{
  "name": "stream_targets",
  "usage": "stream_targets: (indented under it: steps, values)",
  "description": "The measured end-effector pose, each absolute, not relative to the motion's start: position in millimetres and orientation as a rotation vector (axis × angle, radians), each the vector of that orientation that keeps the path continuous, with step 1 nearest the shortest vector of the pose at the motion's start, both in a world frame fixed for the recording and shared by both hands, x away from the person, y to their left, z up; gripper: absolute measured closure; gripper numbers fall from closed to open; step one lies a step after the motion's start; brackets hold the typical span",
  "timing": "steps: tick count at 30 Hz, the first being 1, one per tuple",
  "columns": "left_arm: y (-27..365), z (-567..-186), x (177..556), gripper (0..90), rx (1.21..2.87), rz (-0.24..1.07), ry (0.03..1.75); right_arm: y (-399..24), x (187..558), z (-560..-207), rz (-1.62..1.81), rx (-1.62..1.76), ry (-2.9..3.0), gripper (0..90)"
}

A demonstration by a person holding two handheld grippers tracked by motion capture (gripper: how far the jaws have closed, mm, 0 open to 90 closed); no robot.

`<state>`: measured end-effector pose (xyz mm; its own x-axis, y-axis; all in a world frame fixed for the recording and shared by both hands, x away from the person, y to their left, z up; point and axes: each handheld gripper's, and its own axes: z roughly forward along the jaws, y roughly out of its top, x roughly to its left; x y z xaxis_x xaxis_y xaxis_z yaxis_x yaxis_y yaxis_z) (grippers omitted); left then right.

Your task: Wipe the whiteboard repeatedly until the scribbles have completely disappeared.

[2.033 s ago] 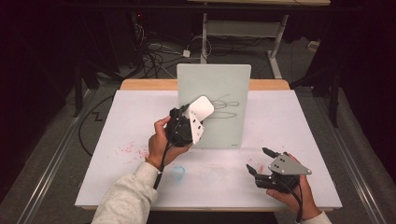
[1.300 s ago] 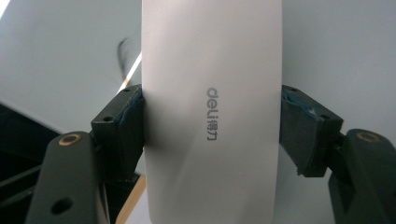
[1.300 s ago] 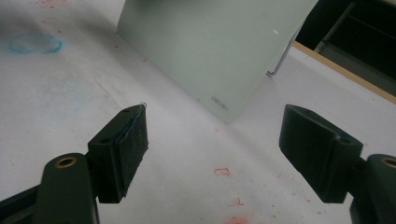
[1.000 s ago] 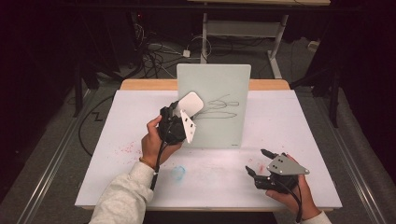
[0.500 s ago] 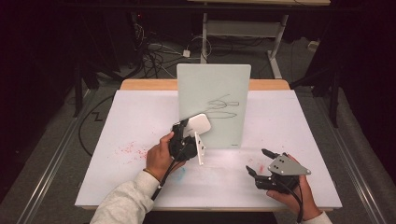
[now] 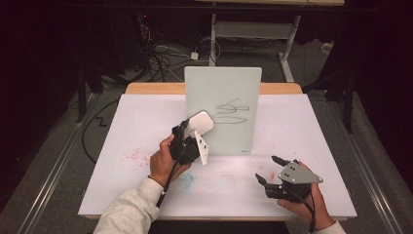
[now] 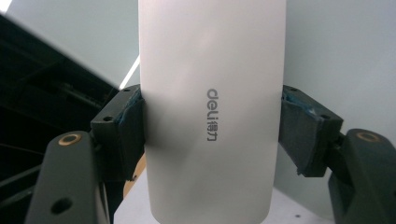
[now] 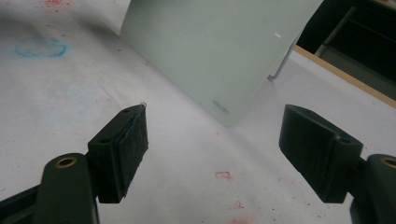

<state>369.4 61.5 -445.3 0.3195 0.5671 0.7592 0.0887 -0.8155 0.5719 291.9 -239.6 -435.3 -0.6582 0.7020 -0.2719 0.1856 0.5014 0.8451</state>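
Left hand-held gripper (image 6: 192, 139) is clamped on a white eraser (image 6: 200, 122). In the left gripper view both pads (image 7: 132, 122) press the eraser's (image 7: 212, 112) long sides, with grey lettering running along its length. Right hand-held gripper (image 6: 268, 170) rests on the table (image 6: 122, 126) near the front right corner. Its jaws stand wide apart with nothing between them; the right gripper view shows bare table between the pads (image 8: 133, 135).

Job looks like wiping the upright whiteboard (image 6: 221, 87) that stands mid-table.

Progress, judged from the pictures:
- Eraser is picked up and sits at the board's lower left edge, roughly level with the scribble.
- Black scribble (image 6: 233, 112) on the board face reads intact, two or three loops right of the eraser. Nothing visibly wiped.
- Left to do: sweep right across the loops, likely more than one pass.

Eraser orientation:
- Long axis runs away from the gripper, along the jaw direction, tilted up and to the right in the high view.
- Free end points toward the board and the scribble.
- Cannot tell whether the wiping side touches the board or is just off it.

Red specks (image 6: 134, 157) and a blue ring (image 6: 185, 181) mark the table cover, not part of this job as far as I can judge.
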Motion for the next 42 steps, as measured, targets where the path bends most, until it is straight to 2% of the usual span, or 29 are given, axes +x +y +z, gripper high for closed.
stream_targets:
  steps: [5,11,17,26,42]
  values:
    - [43,-460,363,29.2,2.218,1.528,0.527,-240,292,-435,1.104,0.732,2.136,24.5]
    - [38,-459,363,29.1,2.218,1.516,0.53,-240,293,-436,1.103,0.731,2.141,24.5]
    - [32,-439,371,29.1,2.162,1.467,0.55,-239,293,-436,1.114,0.742,2.148,24.6]
    - [17,-417,381,29.1,2.112,1.489,0.548,-239,294,-438,1.101,0.743,2.152,24.6]
    - [-10,-465,362,29.1,2.186,1.535,0.46,-239,293,-438,1.099,0.737,2.153,24.6]
